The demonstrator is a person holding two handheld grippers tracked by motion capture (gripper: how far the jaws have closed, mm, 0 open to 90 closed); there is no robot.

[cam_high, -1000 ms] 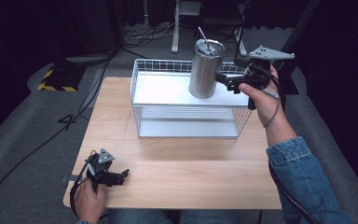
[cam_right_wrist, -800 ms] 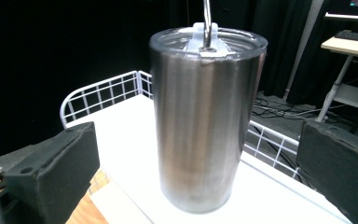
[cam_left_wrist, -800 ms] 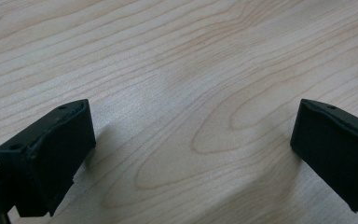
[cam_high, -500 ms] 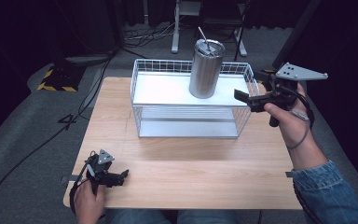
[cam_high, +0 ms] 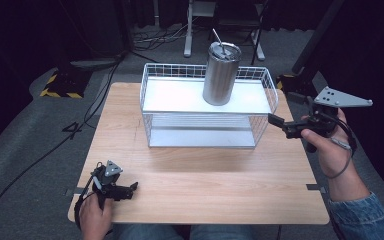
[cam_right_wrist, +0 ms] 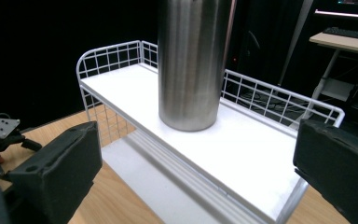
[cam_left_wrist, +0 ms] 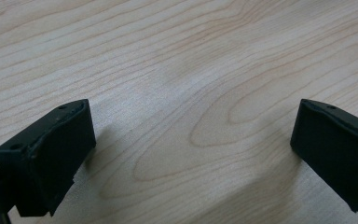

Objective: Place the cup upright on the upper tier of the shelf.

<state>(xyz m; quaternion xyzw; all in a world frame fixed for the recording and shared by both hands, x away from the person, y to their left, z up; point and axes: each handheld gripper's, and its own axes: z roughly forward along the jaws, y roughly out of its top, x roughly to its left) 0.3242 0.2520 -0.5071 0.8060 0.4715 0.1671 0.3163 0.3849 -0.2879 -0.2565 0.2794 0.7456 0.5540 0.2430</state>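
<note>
— Jaws on both grippers are released: our right gripper (cam_high: 280,123) sits just beside the wire rack (cam_high: 150,127), our left gripper (cam_high: 122,190) low over the surface (cam_high: 220,185).

— Agreed. With the tumbler (cam_high: 221,74) upright on the top shelf, we'd best withdraw level, clear of the wire.

The left gripper (cam_left_wrist: 193,154) sits low over the pale wooden table (cam_left_wrist: 182,56), its two black jaws spread wide apart (one at each lower corner), bare wood grain between them.
</note>
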